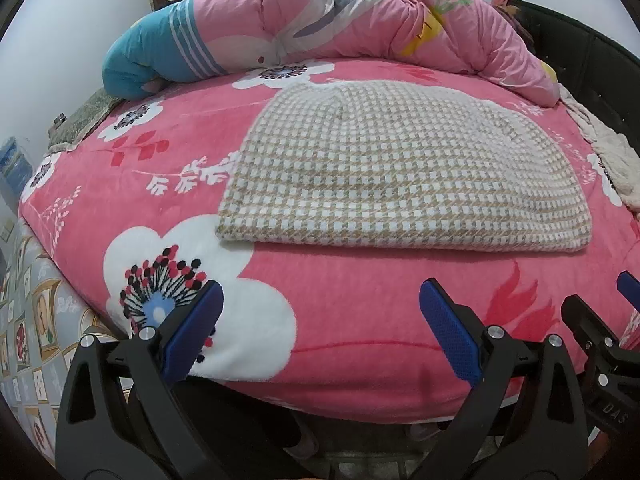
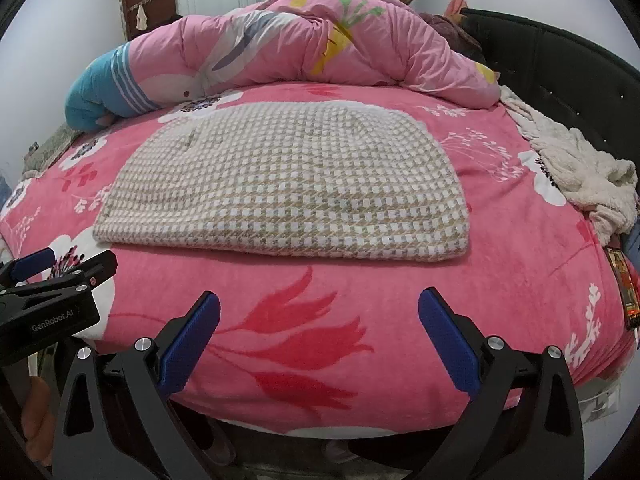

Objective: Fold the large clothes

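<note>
Both tongs, left tongs (image 1: 320, 332) and right tongs (image 2: 319, 334), hang wide open and empty just short of the houndstooth garment (image 2: 288, 184), which lies folded flat mid-bed (image 2: 360, 300), apparently ready for a next fold.

Both grippers: black plastic frames, silver screws at the joints, textured blue pads (image 1: 450, 332); left gripper (image 2: 60, 280) body marked "GenRobot.AI" at frame left.

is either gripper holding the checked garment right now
No, the left gripper and right gripper are open and short of the checked garment.
</note>
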